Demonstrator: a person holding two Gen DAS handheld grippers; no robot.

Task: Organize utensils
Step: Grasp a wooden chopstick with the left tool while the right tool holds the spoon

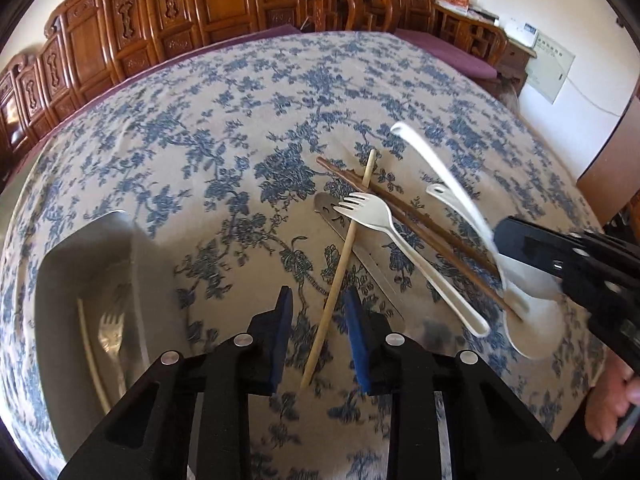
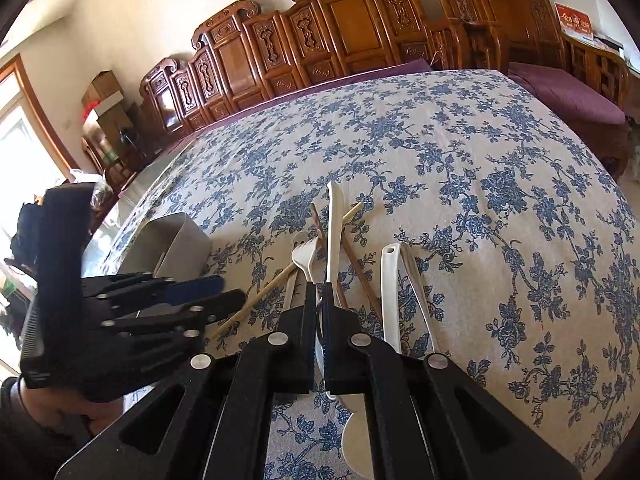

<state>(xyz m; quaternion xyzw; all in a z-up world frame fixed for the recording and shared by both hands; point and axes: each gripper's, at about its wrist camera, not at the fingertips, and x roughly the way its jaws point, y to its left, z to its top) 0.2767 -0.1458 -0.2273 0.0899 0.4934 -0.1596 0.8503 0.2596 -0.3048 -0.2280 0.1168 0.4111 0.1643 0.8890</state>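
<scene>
A pile of utensils lies on the floral tablecloth: a white plastic fork (image 1: 394,236), brown chopsticks (image 1: 404,216), a pale bamboo chopstick (image 1: 340,268), a metal piece (image 1: 360,250) and a second white spoon (image 2: 390,292). My right gripper (image 2: 322,320) is shut on a long white spoon (image 2: 334,232) and holds it tilted above the pile; it also shows in the left wrist view (image 1: 440,176). My left gripper (image 1: 318,316) is open, its fingers on either side of the bamboo chopstick's near end. A grey holder (image 1: 80,280) at left contains a metal fork (image 1: 112,336) and a pale stick.
Carved wooden chairs (image 2: 320,32) line the table's far side. A purple cushioned bench (image 2: 568,92) stands at the right. The grey holder (image 2: 176,244) sits near the table's left edge. Boxes (image 2: 104,96) stand by a window at the far left.
</scene>
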